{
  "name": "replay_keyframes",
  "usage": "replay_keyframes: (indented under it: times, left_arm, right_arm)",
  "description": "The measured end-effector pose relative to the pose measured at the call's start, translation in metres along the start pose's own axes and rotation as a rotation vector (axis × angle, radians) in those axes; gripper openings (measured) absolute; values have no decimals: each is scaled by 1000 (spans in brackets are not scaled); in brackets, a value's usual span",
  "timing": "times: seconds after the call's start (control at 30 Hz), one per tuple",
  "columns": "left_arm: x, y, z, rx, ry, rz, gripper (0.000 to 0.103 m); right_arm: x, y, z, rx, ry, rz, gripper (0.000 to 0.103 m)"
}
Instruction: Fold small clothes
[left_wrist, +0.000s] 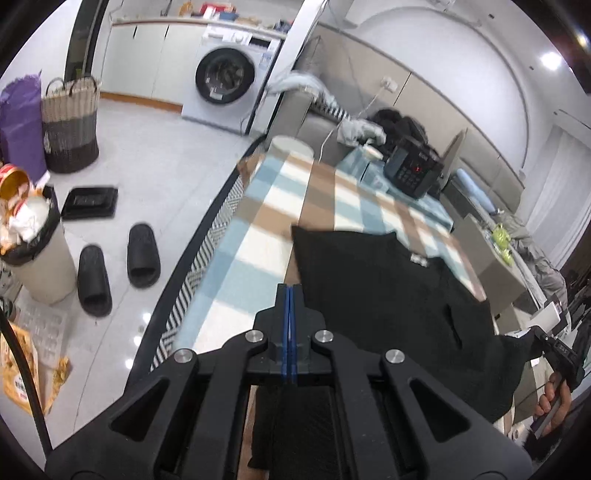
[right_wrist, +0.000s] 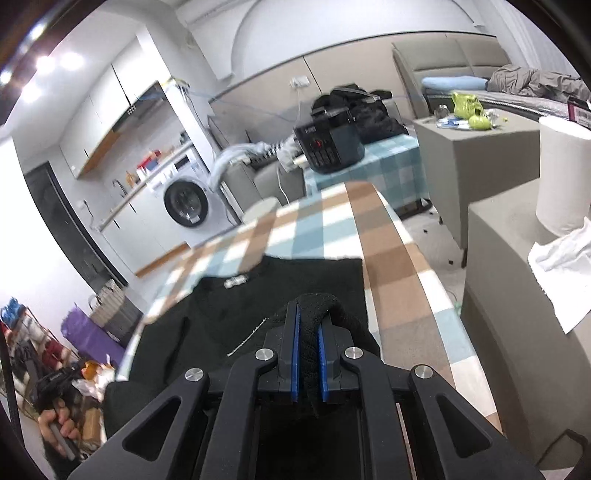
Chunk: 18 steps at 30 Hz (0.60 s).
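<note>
Jaws clamped, black garment (right_wrist: 280, 295), checkered tablecloth (right_wrist: 384, 266), laundry room

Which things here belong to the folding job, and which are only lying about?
Belong: black garment, checked cloth under it, left claw, right claw.

Lying about: slippers, washing machine, woven basket, paper roll.

Matt black knitted cloth is seen in the garment (right_wrist: 280, 295) ahead of the gripper fingers. Woven checked cloth covers the table (left_wrist: 258, 221) beneath. Beyond it, glossy tiles form the floor (left_wrist: 155, 155).
</note>
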<state>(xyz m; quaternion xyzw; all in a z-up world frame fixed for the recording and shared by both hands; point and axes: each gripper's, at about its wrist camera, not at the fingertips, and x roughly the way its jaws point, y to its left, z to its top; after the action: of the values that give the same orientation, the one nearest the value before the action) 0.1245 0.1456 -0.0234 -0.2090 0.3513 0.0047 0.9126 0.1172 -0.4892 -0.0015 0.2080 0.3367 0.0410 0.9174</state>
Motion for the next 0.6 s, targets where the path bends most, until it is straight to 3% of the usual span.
replay_keyframes:
  times: [0.13,0.23,0.5,0.57,0.6]
  left_arm:
    - [18,11,-24,-21,132,41,0]
    - [20,16,-45,-27,194,20,0]
    - [-1,6,-96,29,204,-35,0]
    - [-12,7,-106,28,188,-51,8]
    - [-15,7,-109,33,190,-45,32]
  right_arm:
    - [7,-17,-16,33,62,-19,8]
    - [4,-27,-25,64,75,-13,8]
    - [-3,-30,-36,69,88,-14,8]
    - [-6,-29,-38,66,85,-14,8]
    - [-6,-29,-38,65,86,-12,8]
